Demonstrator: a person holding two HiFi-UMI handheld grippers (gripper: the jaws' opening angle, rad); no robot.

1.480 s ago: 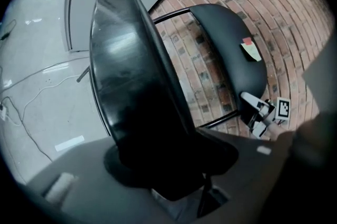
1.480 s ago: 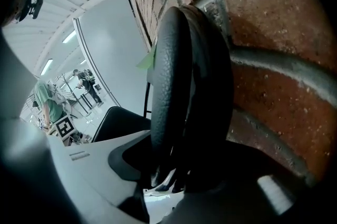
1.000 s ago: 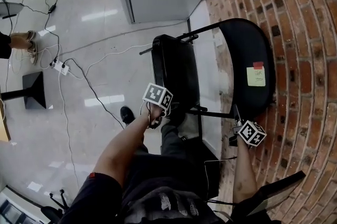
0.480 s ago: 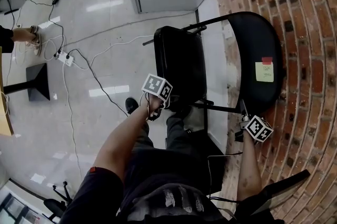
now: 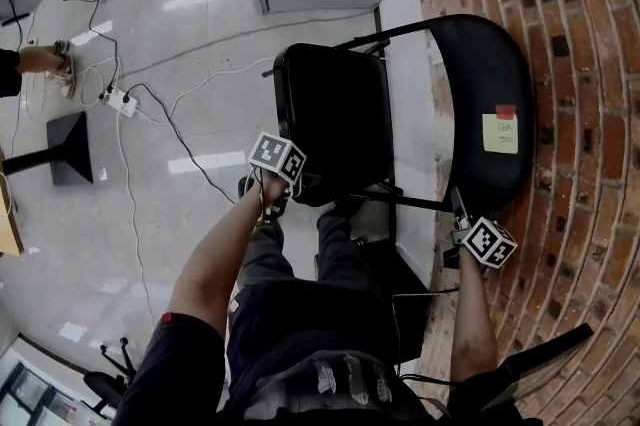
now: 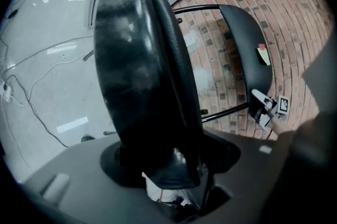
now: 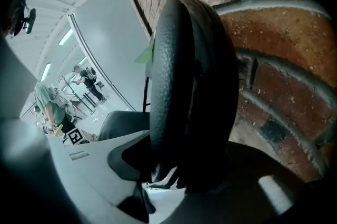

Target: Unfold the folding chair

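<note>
the folding chair (image 5: 340, 94) is seen on the pale floor (image 5: 180, 34) just beside the brick wall (image 5: 590, 114). its black seat (image 5: 335, 139) is set apart from the backrest (image 5: 480, 84), on which a yellow note (image 5: 500, 132) is stuck. the near padded edge of the seat is clamped by the left gripper (image 5: 283, 192), whose jaws have just been opening a little, with that edge between them. the near edge of the backrest is gripped by the right gripper (image 5: 462, 219), its jaws held at a middling width around the padding.
</note>
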